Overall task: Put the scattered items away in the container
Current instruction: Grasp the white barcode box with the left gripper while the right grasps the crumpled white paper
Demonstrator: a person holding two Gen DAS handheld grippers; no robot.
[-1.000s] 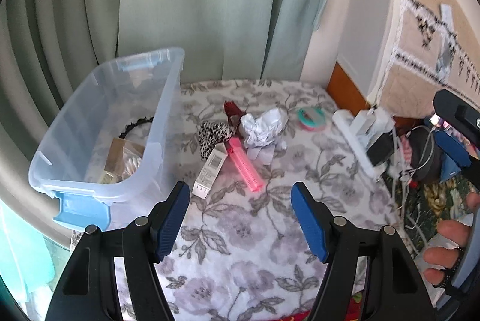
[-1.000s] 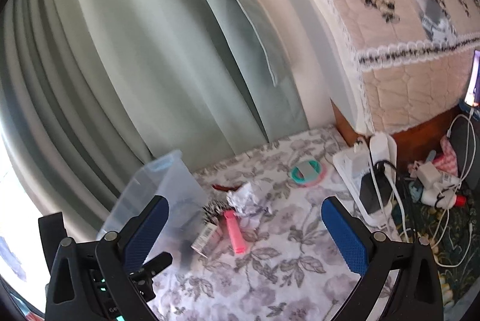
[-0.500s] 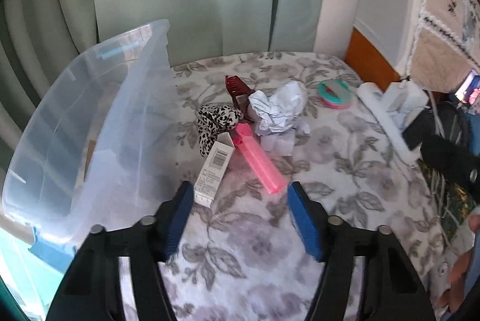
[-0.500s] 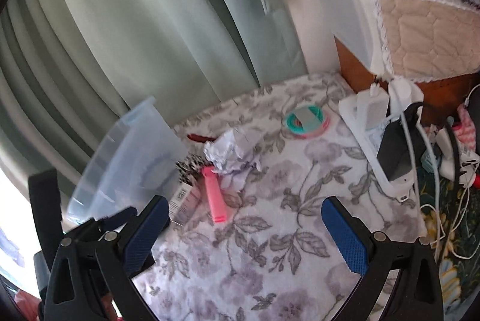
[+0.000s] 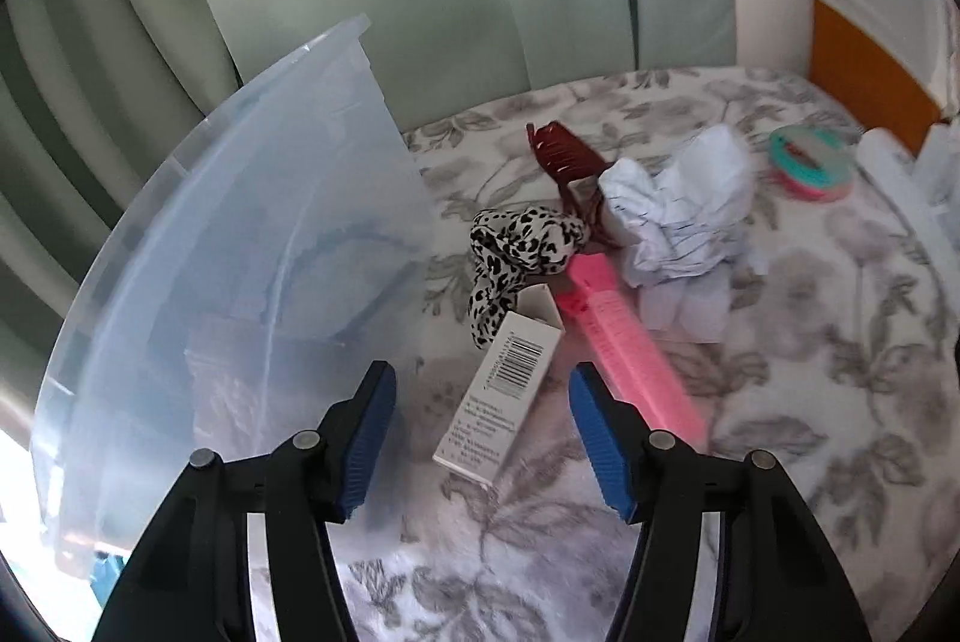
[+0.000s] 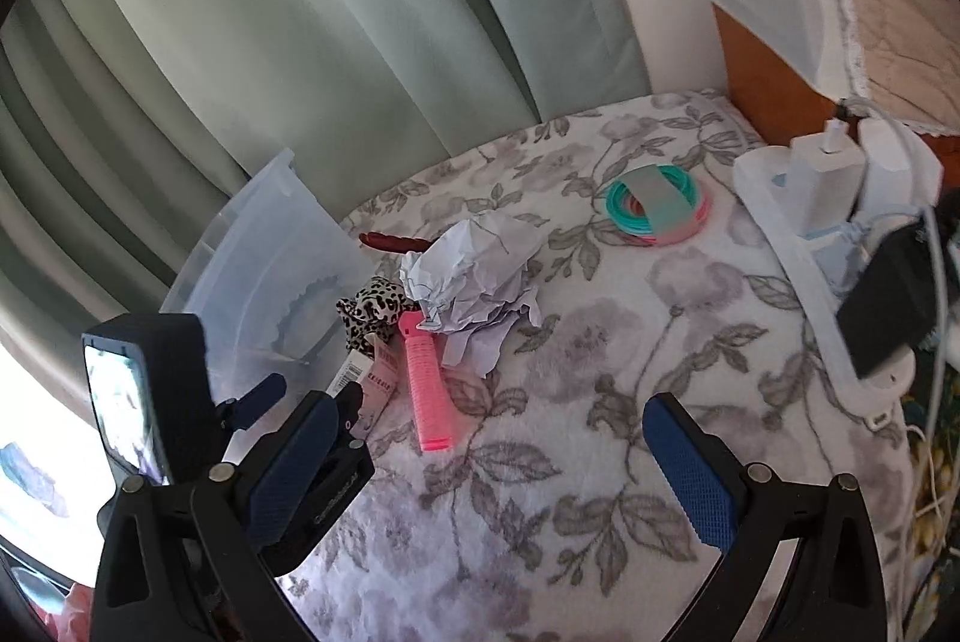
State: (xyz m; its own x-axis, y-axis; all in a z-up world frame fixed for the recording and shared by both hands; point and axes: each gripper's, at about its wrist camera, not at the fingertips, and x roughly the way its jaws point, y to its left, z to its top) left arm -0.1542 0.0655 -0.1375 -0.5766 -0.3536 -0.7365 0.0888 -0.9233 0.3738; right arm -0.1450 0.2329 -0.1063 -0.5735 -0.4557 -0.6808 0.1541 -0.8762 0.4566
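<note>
Left wrist view: left claw [image 5: 480, 432] spread wide, empty, hovering low over the floral tabletop [image 5: 810, 432]. The box [image 5: 501, 393], white with a barcode, lies flat between and just ahead of the blue pads, its long axis angled a little to the claw's line. Bin [image 5: 240, 282] just left of the box. Right of the box and near it, pink comb [image 5: 624, 348]; behind the box, leopard scrunchie [image 5: 516, 246], red clip [image 5: 564, 156], crumpled paper [image 5: 678, 216]; rings [image 5: 810, 162] well apart.

Judgement: box is the pick in hand. Best to straddle its narrow width, come down square, close without catching the comb.

Right wrist view: right claw [image 6: 504, 468] also spread, holding nothing. From the box [image 6: 366, 378], comb [image 6: 426, 390] touching or nearly so; paper [image 6: 474, 282] behind; rings [image 6: 657, 204] far right; bin [image 6: 264, 270] to its left. Left claw's pad reaches the box edge here.
</note>
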